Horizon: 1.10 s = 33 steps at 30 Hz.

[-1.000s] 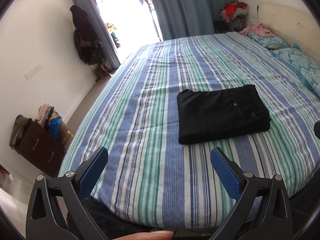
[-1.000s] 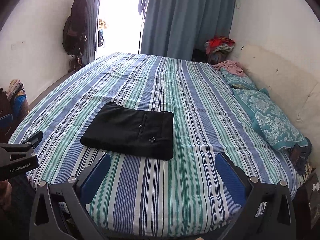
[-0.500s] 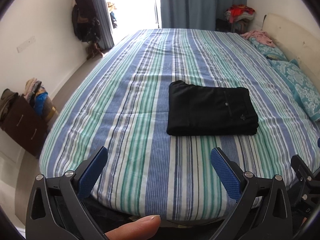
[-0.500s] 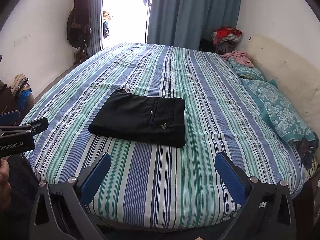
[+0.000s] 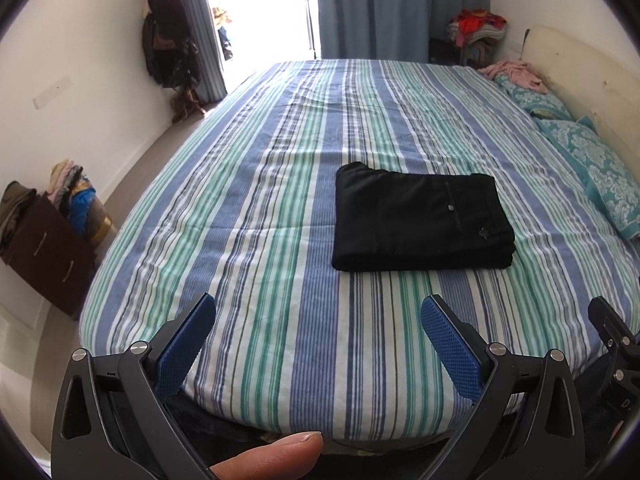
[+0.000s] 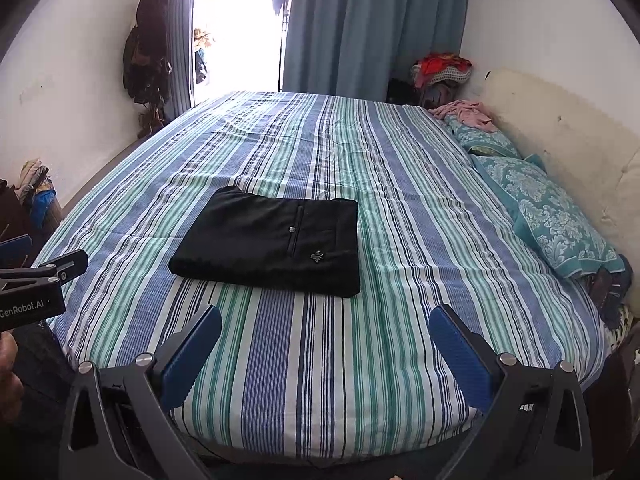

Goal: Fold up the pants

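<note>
The black pants (image 5: 420, 218) lie folded into a flat rectangle on the striped bedspread (image 5: 280, 184); they also show in the right wrist view (image 6: 272, 240). My left gripper (image 5: 318, 312) is open and empty, held back over the bed's near edge, well short of the pants. My right gripper (image 6: 326, 320) is open and empty, also near the front edge and apart from the pants. The left gripper's body shows at the left edge of the right wrist view (image 6: 36, 288).
Teal patterned pillows (image 6: 556, 224) and a cream headboard (image 6: 560, 128) line the right side. Pink clothing (image 6: 464, 112) lies at the far right corner. A brown cabinet with piled clothes (image 5: 44, 236) stands left of the bed. Curtains (image 6: 372, 28) and a bright doorway are behind.
Both grippers have pulled back and levelled; the left view swung from tilted to straight-on. The folded pants have not moved. Both grippers stayed open.
</note>
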Available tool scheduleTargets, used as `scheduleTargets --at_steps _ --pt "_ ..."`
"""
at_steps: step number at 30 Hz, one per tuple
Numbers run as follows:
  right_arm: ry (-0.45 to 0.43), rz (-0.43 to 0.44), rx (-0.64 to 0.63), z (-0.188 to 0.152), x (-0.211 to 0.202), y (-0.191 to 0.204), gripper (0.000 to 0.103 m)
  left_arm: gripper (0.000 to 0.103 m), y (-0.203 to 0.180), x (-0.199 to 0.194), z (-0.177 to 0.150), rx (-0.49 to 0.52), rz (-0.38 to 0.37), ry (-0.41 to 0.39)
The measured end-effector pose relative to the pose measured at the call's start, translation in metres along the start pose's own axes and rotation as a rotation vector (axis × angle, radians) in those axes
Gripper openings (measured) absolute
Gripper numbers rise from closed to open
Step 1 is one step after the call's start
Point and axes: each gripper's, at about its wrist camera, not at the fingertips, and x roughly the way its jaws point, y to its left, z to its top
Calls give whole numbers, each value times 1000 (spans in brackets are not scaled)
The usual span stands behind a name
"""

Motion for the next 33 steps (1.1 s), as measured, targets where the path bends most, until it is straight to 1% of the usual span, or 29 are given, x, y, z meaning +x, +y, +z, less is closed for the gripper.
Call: scheduleTargets --at_steps 6,12,16,22,26,33 --pt "-8 6 -2 1 -3 1 103 103 -3 2 -1 11 -2 7" --pt "-31 -1 14 1 -10 -4 103 103 -8 2 -4 21 27 17" --pt "-23 -1 21 0 -7 -6 103 103 -9 2 -7 25 35 13" --pt "-31 -4 16 1 -8 -4 103 103 -13 4 -9 35 28 17" --pt "-38 -10 5 1 -11 -2 103 102 -14 4 -10 20 6 21" --pt "-39 -9 9 2 -11 -3 103 102 -15 5 -10 35 16 26"
